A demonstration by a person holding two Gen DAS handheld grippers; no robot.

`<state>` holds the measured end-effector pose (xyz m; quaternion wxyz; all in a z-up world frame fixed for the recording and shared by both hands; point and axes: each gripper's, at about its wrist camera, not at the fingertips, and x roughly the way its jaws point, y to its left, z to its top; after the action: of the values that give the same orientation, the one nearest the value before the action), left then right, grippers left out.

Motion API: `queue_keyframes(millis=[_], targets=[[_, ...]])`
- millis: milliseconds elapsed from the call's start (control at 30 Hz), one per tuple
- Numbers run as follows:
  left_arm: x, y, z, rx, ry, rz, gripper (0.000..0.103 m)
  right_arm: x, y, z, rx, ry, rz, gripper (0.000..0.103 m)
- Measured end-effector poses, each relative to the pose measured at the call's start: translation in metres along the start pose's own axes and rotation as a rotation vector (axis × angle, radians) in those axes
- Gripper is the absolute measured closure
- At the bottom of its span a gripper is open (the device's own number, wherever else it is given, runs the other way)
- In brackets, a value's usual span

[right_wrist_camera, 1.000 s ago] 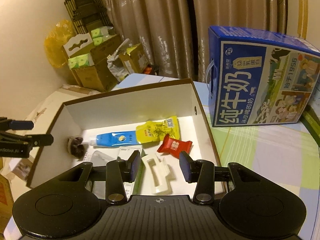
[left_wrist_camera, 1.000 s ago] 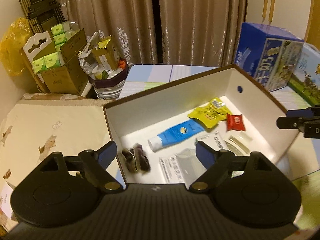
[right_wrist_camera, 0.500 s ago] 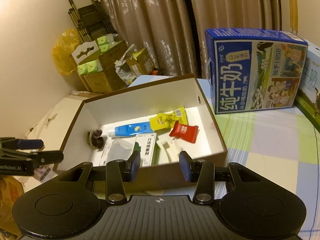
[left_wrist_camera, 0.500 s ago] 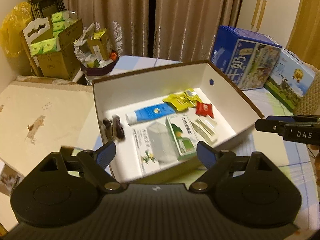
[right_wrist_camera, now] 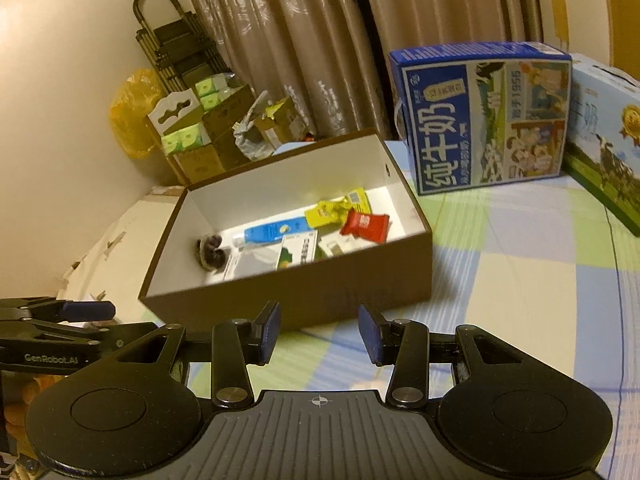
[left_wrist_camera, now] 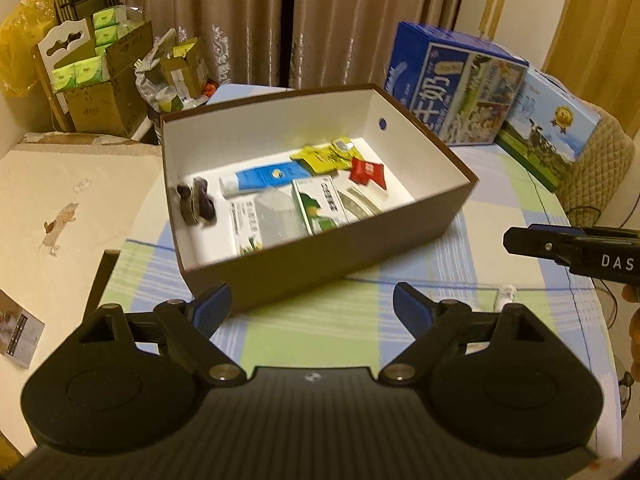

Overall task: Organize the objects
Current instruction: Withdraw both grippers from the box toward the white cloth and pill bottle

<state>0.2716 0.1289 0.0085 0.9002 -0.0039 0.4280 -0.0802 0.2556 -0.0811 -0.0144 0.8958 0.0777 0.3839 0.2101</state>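
Basically done: toothpaste tube [left_wrist_camera: 262,176], sachets and packets all sit in the brown box [left_wrist_camera: 328,248] (checked surface [right_wrist_camera: 520,280] bare); left tool [left_wrist_camera: 312,308] and right tool [right_wrist_camera: 319,334] released, empty.

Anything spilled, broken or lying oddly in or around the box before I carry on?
Nothing looks spilled or damaged. The items in the brown box simply lie loose and overlapping: the blue tube, yellow packet and red packet at mixed angles. Both grippers, left and right, are open and empty, short of the box.
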Motion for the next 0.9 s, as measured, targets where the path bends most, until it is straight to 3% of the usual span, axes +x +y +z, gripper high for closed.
queue_keyframes(millis=[900], targets=[[0.000, -0.069, -0.057, 0.080, 0.110, -0.052, 0.017, -0.052, -0.031, -0.081, 0.094, 0.091, -0.043, 0.062]])
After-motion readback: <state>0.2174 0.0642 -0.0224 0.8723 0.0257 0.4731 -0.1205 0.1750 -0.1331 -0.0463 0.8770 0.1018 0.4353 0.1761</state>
